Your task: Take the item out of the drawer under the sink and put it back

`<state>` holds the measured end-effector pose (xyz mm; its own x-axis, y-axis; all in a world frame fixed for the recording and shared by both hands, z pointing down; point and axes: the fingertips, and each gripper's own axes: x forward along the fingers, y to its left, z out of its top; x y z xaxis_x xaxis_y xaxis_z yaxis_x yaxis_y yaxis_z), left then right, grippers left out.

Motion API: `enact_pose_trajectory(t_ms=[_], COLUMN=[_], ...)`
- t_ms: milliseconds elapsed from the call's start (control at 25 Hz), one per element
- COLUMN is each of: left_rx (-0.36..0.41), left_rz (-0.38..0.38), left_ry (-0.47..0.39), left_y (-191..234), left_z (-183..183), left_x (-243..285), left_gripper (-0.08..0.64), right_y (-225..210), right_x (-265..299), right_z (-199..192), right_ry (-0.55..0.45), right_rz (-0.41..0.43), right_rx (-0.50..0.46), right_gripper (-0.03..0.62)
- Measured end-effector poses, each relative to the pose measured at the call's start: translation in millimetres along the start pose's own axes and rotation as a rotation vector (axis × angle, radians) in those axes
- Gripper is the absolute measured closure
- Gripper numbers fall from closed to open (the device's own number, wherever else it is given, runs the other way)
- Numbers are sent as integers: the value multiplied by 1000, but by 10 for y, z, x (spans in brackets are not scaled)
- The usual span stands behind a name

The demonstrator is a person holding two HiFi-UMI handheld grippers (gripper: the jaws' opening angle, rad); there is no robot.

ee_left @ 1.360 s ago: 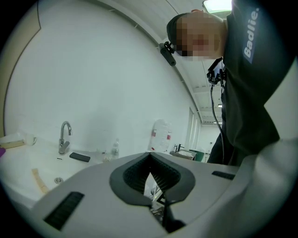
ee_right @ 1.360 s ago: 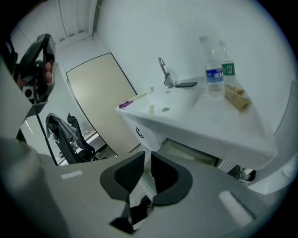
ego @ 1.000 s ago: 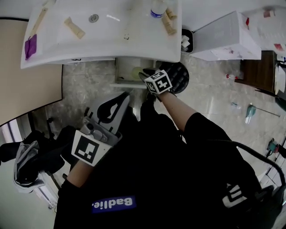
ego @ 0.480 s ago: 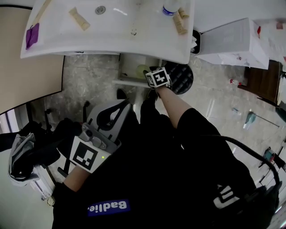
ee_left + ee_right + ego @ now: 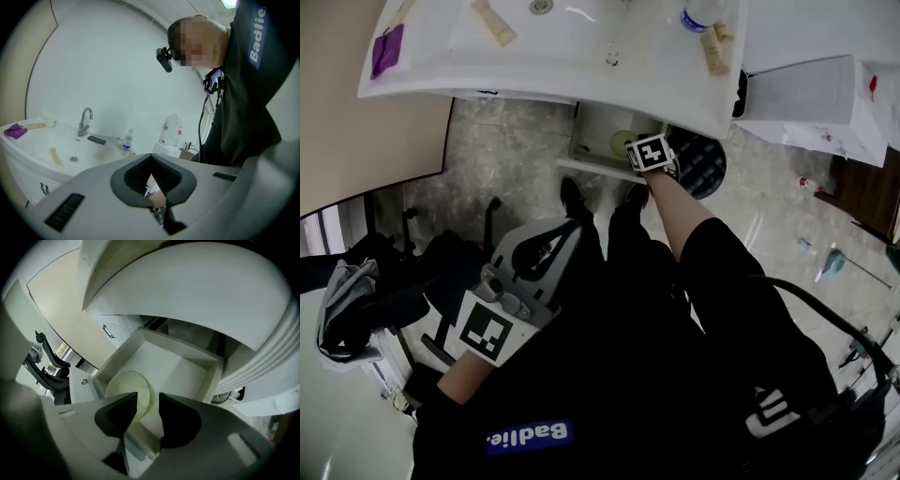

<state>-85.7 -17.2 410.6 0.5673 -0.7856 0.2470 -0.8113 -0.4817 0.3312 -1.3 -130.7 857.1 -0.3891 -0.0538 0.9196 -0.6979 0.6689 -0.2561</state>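
Right gripper (image 5: 147,401) at drawer (image 5: 173,366) under sink (image 5: 581,66).
I hold its jaws apart, leaving the disc (image 5: 124,385) free; left gripper (image 5: 150,158) closed, empty.

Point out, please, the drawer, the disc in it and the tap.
drawer (image 5: 183,365), right gripper view, on its bare floor.
disc (image 5: 123,387), right gripper view, middle of its visible face.
tap (image 5: 84,121), left gripper view, on its upright neck.
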Motion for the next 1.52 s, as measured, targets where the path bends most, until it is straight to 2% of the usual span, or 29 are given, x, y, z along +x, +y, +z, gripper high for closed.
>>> enact_pose_trajectory(t_ms=[160, 280, 440, 600, 760, 920, 1040, 1240, 1520], left_rx=[-2, -1, 8, 11, 20, 22, 34, 46, 66], left_rz=[17, 22, 7, -2, -21, -41, -61, -90, -139], left_ry=[6, -7, -25, -48, -66, -83, -97, -118, -117], left_y=[76, 102, 69, 49, -3, -64, -118, -220, -389], left_z=[-44, 3, 105, 194, 281, 378, 460, 569, 659], left_x=[-65, -85, -95, -105, -97, -51, -6, 54, 128], left_gripper=[555, 554, 555, 554, 555, 555, 555, 555, 555], right_y=[-49, -50, 6, -27, 87, 246, 379, 618, 858], right_x=[82, 46, -85, -279, -600, -994, -1336, -2065, -3125], right_z=[-13, -3, -34, 104, 141, 216, 312, 503, 691], right_ry=[42, 54, 75, 16, -30, -113, -204, -360, -573], right_rz=[-32, -59, -62, -84, -69, -36, 22, 96, 158], right_rx=[-26, -46, -51, -48, -28, -10, 35, 42, 59], right_gripper=[467, 537, 555, 568, 568, 569, 569, 571, 571])
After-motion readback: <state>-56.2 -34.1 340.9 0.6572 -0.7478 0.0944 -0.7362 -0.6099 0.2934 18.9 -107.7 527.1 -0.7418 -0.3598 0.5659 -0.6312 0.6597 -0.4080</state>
